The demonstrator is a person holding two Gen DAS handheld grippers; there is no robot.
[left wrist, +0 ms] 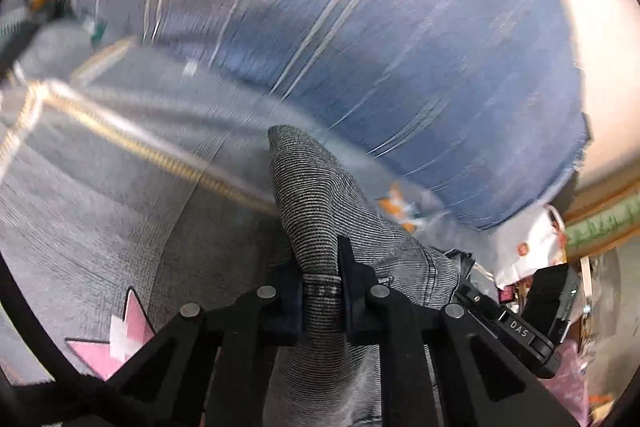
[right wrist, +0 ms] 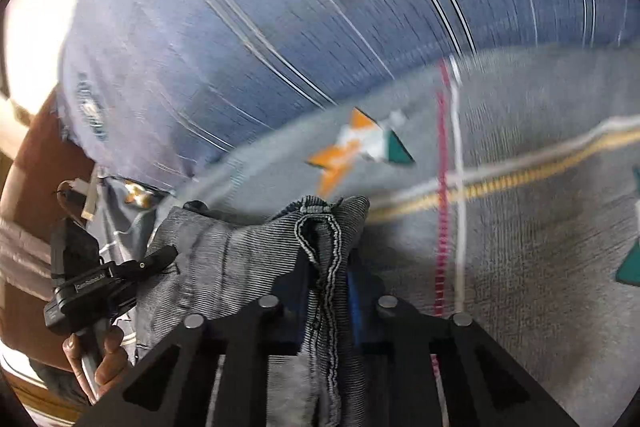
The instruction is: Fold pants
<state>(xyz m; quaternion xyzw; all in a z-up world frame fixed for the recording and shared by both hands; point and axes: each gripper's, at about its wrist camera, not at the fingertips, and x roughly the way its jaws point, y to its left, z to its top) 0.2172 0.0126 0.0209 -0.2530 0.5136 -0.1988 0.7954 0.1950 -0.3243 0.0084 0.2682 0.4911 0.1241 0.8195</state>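
The pants are grey denim with fine ribbing. My left gripper (left wrist: pixel 322 263) is shut on a bunched fold of the pants (left wrist: pixel 316 195), which stands up between the fingers and trails right toward the other gripper (left wrist: pixel 516 327). My right gripper (right wrist: pixel 330 267) is shut on a stitched hem edge of the pants (right wrist: pixel 320 227); the cloth spans left toward the left gripper (right wrist: pixel 92 287), held by a hand. Both grippers hold the pants lifted above the bed cover. The background is motion-blurred.
A grey bed cover (right wrist: pixel 520 227) with yellow and red stripes and orange-teal star patches lies below. A blue striped sheet (left wrist: pixel 400 27) lies beyond it. A pink star patch (left wrist: pixel 120 339) shows at lower left. Wooden furniture (right wrist: pixel 28 167) stands at the left.
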